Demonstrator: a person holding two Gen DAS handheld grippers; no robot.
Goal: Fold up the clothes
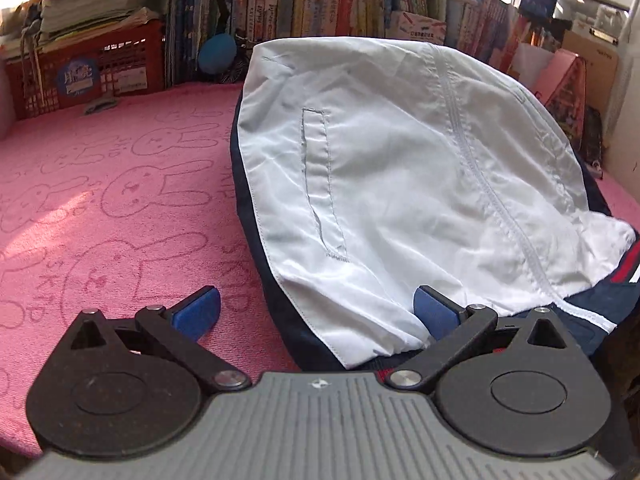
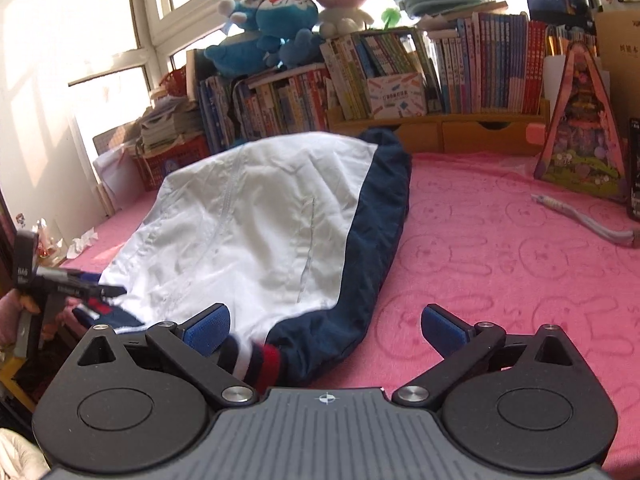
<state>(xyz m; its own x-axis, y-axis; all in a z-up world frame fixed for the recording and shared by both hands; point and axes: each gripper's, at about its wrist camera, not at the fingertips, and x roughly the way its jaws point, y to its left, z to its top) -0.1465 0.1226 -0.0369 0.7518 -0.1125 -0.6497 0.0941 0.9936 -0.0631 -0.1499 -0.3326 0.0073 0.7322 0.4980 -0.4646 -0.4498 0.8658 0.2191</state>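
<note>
One jacket [image 1: 400, 184] lies on my pink towel [image 1: 120, 184], lining up. My two tongs, left gripper [image 1: 316, 312] and right gripper [image 2: 326, 326], both gape apart at six o'clock of it. Three plush toys [image 2: 288, 20] sit at twelve.

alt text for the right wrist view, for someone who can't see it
An open right gripper hovers over the near hem of a white-and-navy jacket lying on a pink bunny-print blanket. Bookshelves topped with plush toys fill the background.
</note>
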